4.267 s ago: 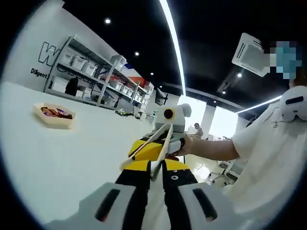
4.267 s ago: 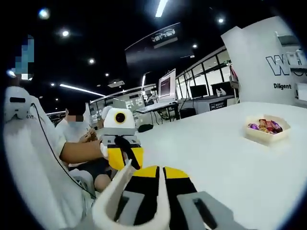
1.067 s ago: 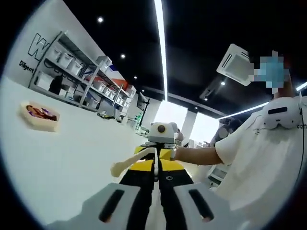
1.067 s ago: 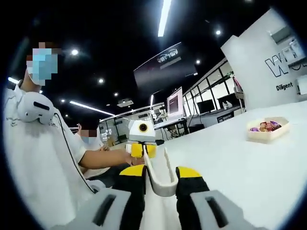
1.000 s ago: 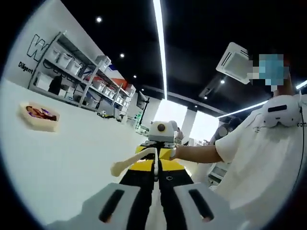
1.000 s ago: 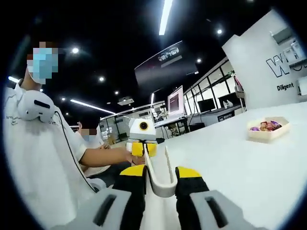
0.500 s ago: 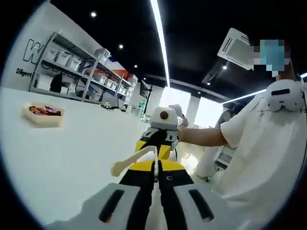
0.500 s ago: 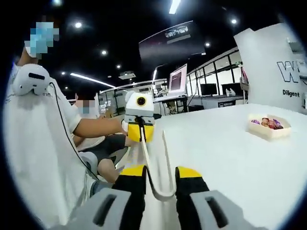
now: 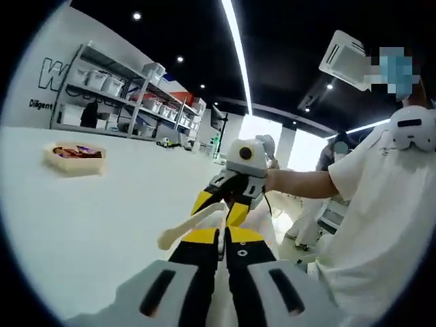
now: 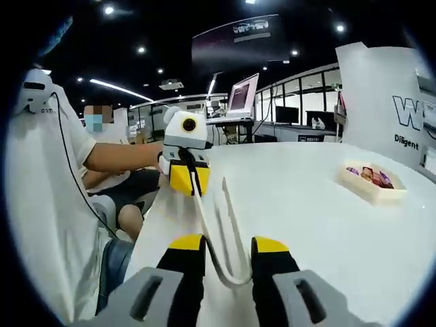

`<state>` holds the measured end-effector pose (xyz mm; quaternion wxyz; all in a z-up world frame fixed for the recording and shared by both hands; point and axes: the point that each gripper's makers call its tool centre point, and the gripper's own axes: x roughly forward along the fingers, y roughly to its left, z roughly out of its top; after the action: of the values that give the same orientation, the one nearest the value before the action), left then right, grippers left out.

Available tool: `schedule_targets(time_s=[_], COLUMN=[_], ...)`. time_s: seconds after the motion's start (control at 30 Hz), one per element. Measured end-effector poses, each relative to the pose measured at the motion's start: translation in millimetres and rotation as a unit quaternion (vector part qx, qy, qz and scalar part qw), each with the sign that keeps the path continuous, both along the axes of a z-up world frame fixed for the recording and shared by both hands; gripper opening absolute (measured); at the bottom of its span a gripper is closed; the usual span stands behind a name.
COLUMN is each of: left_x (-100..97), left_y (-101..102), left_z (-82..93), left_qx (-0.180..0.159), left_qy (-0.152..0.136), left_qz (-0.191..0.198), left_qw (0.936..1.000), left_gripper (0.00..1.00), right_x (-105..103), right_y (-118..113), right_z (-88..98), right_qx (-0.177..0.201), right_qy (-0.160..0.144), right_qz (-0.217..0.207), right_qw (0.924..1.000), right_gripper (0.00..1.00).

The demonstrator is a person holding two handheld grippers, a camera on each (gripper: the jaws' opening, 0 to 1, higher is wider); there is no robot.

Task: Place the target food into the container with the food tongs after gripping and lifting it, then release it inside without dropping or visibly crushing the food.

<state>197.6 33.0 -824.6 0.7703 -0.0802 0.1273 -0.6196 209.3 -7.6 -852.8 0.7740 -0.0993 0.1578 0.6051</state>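
One pair of food tongs [image 10: 221,231]. One container [image 10: 372,182] of wrapped food [image 10: 368,174] near the counter [image 10: 300,204] far edge. Two hand-held grippers: left hand-held gripper [image 9: 219,252], right hand-held gripper [image 10: 228,262]. One counter.

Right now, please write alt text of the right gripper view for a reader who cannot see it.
The right gripper holds cream food tongs by their looped end, their arms pointing across a white table. The left gripper faces it from the left. A tray of wrapped food sits far right.

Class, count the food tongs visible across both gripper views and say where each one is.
2. One pair of tongs stands between the right gripper's jaws; the other tongs are clamped in the left gripper.
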Motion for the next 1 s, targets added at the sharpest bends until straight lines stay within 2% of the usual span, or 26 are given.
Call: schedule_targets(time_s=[0.3, 0.63, 1.0], left_x=[13.3, 21.5, 31.9], left_y=[2, 1, 4], left_z=[-10.8, -18.1, -28.7], left_qx=[0.031, 0.054, 0.082], left_qy=[0.003, 0.000, 0.002], left_qz=[0.012, 0.009, 0.021], left_qw=[0.9994, 0.9985, 0.9964], left_gripper=[0.03, 0.03, 0.07], right_x=[17, 26, 28], right_y=[3, 0, -3], right_z=[-12.5, -20.2, -19.4], right_qx=[-0.042, -0.060, -0.057], right_qy=[-0.018, -0.025, -0.017], right_qz=[0.000, -0.008, -0.017], right_qw=[0.9989, 0.9979, 0.9981], right_gripper=[0.20, 0.21, 0.19])
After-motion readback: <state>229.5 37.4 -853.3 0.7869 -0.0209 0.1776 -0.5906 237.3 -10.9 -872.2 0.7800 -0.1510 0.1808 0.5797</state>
